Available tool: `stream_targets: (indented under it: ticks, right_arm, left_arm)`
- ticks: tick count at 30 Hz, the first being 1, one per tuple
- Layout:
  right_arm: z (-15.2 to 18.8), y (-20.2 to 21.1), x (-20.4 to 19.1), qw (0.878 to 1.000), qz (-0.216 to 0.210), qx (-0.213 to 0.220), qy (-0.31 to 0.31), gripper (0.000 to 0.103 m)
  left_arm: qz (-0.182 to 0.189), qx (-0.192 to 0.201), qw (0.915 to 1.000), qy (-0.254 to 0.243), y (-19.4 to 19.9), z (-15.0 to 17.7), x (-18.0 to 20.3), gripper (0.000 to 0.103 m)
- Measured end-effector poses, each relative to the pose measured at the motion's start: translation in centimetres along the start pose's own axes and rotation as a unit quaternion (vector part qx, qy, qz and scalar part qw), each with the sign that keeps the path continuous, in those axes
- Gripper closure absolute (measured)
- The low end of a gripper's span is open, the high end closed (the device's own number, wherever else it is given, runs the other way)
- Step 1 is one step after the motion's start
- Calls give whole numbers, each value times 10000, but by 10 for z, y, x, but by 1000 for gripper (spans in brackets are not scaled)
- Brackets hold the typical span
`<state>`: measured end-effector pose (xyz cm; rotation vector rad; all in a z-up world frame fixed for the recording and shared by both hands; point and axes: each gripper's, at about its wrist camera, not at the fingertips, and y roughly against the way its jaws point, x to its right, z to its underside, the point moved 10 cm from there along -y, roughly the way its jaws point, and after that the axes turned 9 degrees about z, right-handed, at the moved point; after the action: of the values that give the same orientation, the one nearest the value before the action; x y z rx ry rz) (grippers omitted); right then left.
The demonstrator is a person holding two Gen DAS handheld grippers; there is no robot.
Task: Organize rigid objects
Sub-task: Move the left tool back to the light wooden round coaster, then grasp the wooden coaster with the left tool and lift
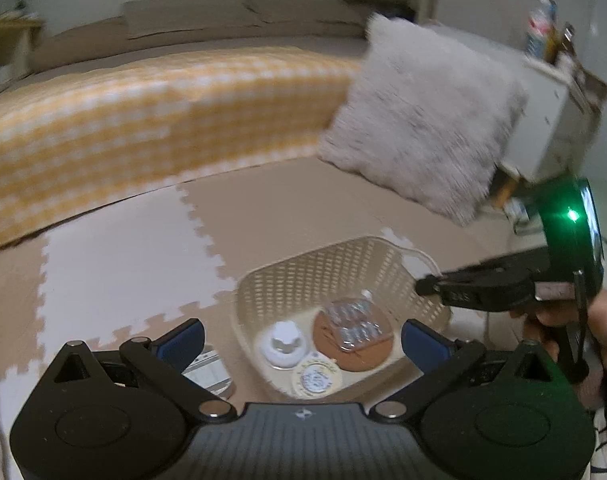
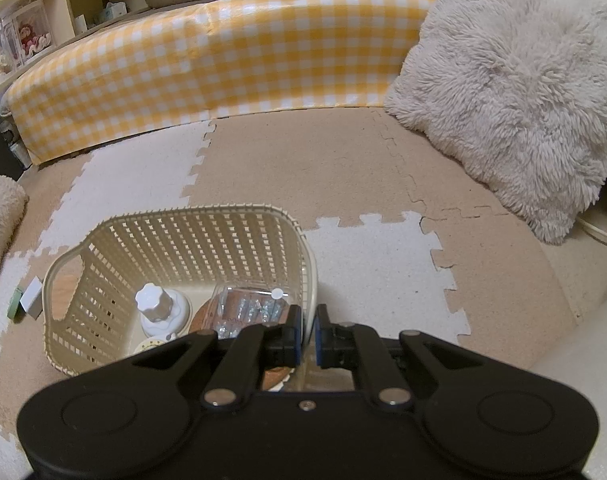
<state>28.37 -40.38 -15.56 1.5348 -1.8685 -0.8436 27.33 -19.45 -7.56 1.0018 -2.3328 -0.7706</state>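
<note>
A cream lattice basket [image 2: 191, 248] stands on the foam floor mat. In it are a white bottle with a ridged cap [image 2: 153, 304], a clear blister pack [image 2: 247, 306] lying on a brown disc [image 1: 363, 354], and a round printed tin [image 1: 314, 378]. My right gripper [image 2: 309, 330] is shut on the basket's right rim; in the left wrist view it [image 1: 423, 285] reaches that rim [image 1: 419, 260] from the right, held by a hand [image 1: 563, 320]. My left gripper [image 1: 303, 340] hangs over the basket's near side, jaws wide open and nothing between them.
A small white box [image 2: 31, 298] lies on the mat just left of the basket. A fluffy white pillow [image 2: 515, 92] leans at the right. A yellow checked cover [image 2: 223, 52] runs along the back. Shelves [image 2: 43, 20] stand at the far left.
</note>
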Motion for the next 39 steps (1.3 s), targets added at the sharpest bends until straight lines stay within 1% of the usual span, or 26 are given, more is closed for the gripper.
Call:
stream_targets:
  ticks: [3, 6, 9, 11, 14, 19, 23, 25, 29, 32, 34, 35, 36, 37, 38, 39]
  right_arm:
    - [0, 0, 1, 10000, 7, -1, 8, 96]
    - [0, 1, 0, 10000, 13, 1, 17, 96]
    - [0, 0, 0, 10000, 20, 1, 26, 96]
    - [0, 1, 0, 10000, 30, 3, 41, 96]
    - [0, 1, 0, 10000, 37, 1, 47, 96]
    - [0, 1, 0, 10000, 60, -1, 77, 96]
    - [1, 1, -1, 9999, 81, 4, 108, 96]
    - [1, 1, -1, 9999, 85, 4, 109, 96]
    - [1, 1, -1, 9999, 83, 4, 109, 96]
    - [1, 1, -1, 9999, 91, 5, 121, 96]
    - [0, 1, -1, 9999, 102, 6, 138, 96]
    - [0, 1, -1, 9998, 107, 7, 145, 96]
    - [0, 1, -1, 9998, 110, 6, 148, 96]
    - [0, 1, -1, 9998, 111, 4, 148, 96]
    - [0, 1, -1, 9998, 112, 5, 151, 96]
    - [0, 1, -1, 9998, 114, 6, 154, 96]
  left_arm:
    - [-184, 308, 9991, 243, 10, 5, -18, 0]
    - [-507, 596, 9957, 504, 18, 19, -37, 0]
    - [-720, 692, 9916, 819, 21, 39, -56, 0]
    - [-922, 722, 9889, 913, 23, 50, -69, 0]
    - [-1255, 759, 9849, 921, 23, 67, -84, 0]
    - [-1545, 877, 9790, 1003, 21, 88, -108, 0]
    - [-1617, 906, 9760, 1147, 16, 104, -125, 0]
    - [-1602, 878, 9757, 1206, 12, 112, -131, 0]
    - [-1498, 666, 9783, 1271, 2, 128, -136, 1]
    - [-1399, 566, 9808, 1237, -7, 136, -137, 3]
    - [-1303, 507, 9823, 1249, -13, 140, -137, 15]
    - [-1268, 483, 9828, 1250, -17, 141, -137, 17]
    - [-1240, 468, 9833, 1246, -20, 141, -137, 22]
    - [-1222, 444, 9837, 1240, -23, 142, -137, 29]
    - [-1213, 425, 9840, 1231, -27, 142, -137, 33]
    - [-1211, 433, 9841, 1225, -31, 142, -138, 33]
